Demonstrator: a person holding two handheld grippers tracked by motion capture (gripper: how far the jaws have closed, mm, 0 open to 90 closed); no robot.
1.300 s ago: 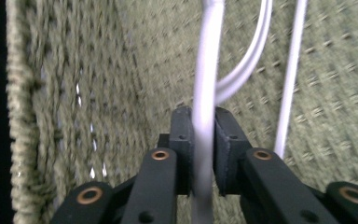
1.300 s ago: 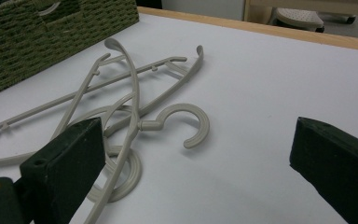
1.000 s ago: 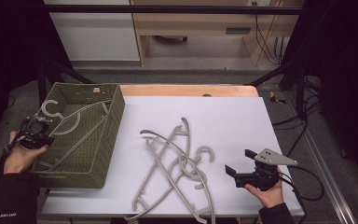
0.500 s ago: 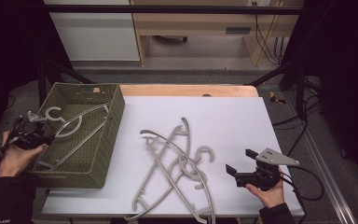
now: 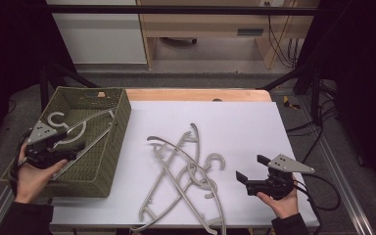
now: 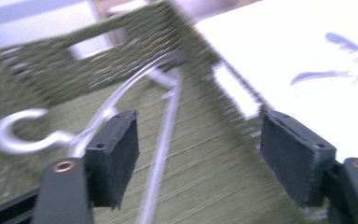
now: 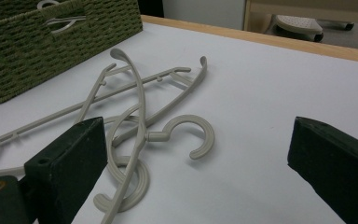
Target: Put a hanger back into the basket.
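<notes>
Left fingers (image 6: pixel 112 158) have just been opening, hanger (image 6: pixel 163 121) between them, untouched.

A woven basket (image 5: pixel 108 147) sits at the left edge of the worktop (image 5: pixel 245 122), and one hanger (image 5: pixel 73 132) lies inside it. The left tool (image 5: pixel 76 147) hovers over the basket's near left part, above that hanger. To the right of the basket, a tangled pile of hangers (image 5: pixel 186 181) lies on the worktop. The right tool (image 5: pixel 249 169) sits just right of the pile, near the front edge
</notes>
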